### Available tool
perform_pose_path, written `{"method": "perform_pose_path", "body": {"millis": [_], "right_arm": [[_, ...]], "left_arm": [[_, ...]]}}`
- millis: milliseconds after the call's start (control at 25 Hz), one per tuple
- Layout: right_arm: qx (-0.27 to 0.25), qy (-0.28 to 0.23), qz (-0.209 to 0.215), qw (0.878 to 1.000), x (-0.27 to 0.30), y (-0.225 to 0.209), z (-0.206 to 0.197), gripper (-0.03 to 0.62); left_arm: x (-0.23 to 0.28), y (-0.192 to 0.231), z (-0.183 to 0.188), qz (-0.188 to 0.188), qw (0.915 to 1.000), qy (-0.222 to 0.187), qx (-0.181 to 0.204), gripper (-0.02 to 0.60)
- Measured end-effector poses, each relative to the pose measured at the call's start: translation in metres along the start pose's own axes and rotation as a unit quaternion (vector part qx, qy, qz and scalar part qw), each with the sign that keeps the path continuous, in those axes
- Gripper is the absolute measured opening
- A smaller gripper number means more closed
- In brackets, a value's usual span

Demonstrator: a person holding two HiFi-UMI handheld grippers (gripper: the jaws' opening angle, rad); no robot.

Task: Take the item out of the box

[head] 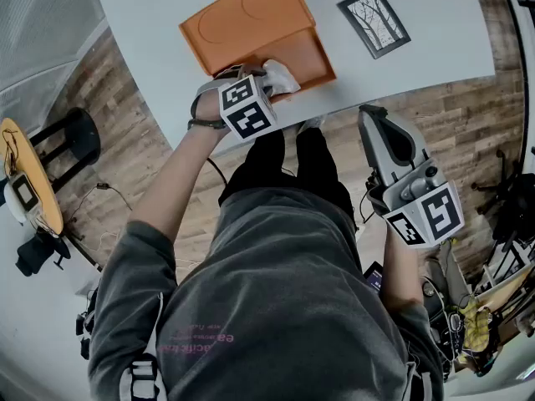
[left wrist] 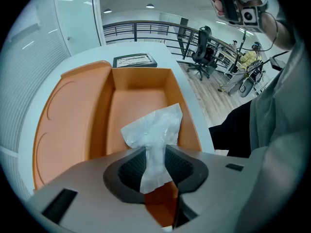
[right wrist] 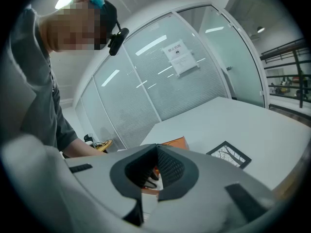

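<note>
An open orange box (head: 308, 50) lies near the white table's front edge, with its lid (head: 242, 13) folded back behind it. My left gripper (head: 269, 75) reaches into the box and is shut on a white crumpled plastic packet (head: 282, 77). In the left gripper view the packet (left wrist: 154, 128) is pinched narrow between the pads of the left gripper (left wrist: 155, 163), and its upper part fans out above the box floor (left wrist: 133, 106). My right gripper (head: 373, 114) is held off the table over the floor to the right. In its own view the right gripper (right wrist: 156, 155) is shut and holds nothing.
A black-framed picture of trees (head: 374, 22) lies on the white table (head: 435, 40) to the right of the box. A black stool (head: 71, 136) and a small wooden table (head: 29, 178) stand on the floor at the left. Cluttered gear (head: 468, 316) sits at the lower right.
</note>
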State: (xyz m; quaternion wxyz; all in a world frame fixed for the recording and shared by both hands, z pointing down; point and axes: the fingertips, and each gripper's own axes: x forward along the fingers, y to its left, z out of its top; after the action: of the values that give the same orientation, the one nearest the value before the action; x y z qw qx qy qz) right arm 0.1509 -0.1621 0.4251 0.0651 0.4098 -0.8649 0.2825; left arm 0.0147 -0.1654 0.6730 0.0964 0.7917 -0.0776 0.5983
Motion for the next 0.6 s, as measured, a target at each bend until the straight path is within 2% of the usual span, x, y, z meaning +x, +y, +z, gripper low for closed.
{"method": "perform_pose_path", "body": {"millis": [240,440,600], "right_arm": [[0.001,-0.004,-0.002,1.000,-0.003,0.000,-0.003,0.002],[0.003,-0.011,0.001,1.000,-0.003,0.005,-0.001,0.002],[0.004,-0.017,0.001,1.000,-0.004,0.007,0.002,0.002]], "left_arm": [[-0.001,-0.001,0.000,0.009,0.9999,-0.010,0.000,0.095],[-0.005,-0.002,0.002,0.007,0.9993,-0.028,-0.022,0.080],[-0.023,-0.001,0.011,0.016,0.9974,-0.058,-0.039,0.077]]}}
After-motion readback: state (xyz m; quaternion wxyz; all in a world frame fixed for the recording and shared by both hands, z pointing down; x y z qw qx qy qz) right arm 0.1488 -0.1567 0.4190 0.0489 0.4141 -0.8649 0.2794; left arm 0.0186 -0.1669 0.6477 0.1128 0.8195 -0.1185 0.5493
